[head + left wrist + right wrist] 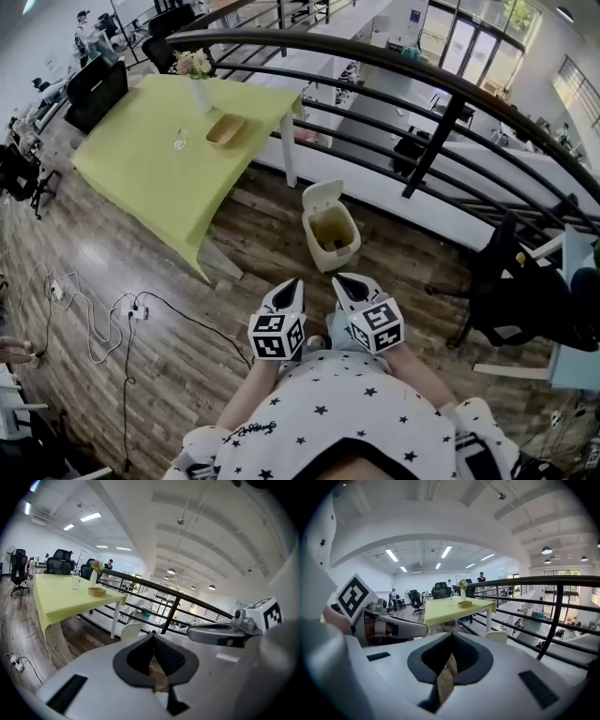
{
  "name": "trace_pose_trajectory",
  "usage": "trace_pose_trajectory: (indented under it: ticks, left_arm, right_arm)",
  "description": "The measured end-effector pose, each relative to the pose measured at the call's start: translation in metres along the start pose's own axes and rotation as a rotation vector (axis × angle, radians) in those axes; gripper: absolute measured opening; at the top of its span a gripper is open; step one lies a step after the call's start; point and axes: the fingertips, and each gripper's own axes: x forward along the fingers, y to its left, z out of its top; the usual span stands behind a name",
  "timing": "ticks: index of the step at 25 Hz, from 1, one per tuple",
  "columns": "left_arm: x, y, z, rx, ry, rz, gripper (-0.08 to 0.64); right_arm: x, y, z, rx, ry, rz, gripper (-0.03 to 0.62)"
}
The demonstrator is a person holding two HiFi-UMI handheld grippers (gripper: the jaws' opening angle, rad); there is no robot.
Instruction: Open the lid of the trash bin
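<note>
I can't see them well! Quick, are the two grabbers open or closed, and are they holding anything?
Left gripper: closed, holding nothing.
Right gripper: closed, holding nothing.

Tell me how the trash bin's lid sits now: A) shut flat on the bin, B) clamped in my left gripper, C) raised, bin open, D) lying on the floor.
C: in the head view the lid stands up at the far rim of the trash bin, whose inside shows.

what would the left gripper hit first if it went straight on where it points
Probably the trash bin: its raised lid shows just left of the left gripper. Height is unclear, so it could pass above.
</note>
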Motion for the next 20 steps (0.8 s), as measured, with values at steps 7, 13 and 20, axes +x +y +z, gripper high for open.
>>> trace_pose_trajectory:
  ticks: [7,13,20]
  left_arm:
    - [0.0023,-0.0017,-0.0029,-0.007,0.006,-0.006,0.012]
    - [0.0065,0.0011,-0.0014,-0.006,0.013,-0.007,0.012]
    - [0.0077,0.0044,-0.0032,-0.008,0.015,-0.011,0.012]
  right_arm:
    - [-0.0030,0.0006,0.0020,0.011,-0.012,-0.001,-0.006]
    - [-0.0025,-0.0049,0.0043,0.028,-0.021,-0.012,-0.006]
    - [-0.0002,-0.0047,0.0019,0.044,-0.020,-0.011,-0.006]
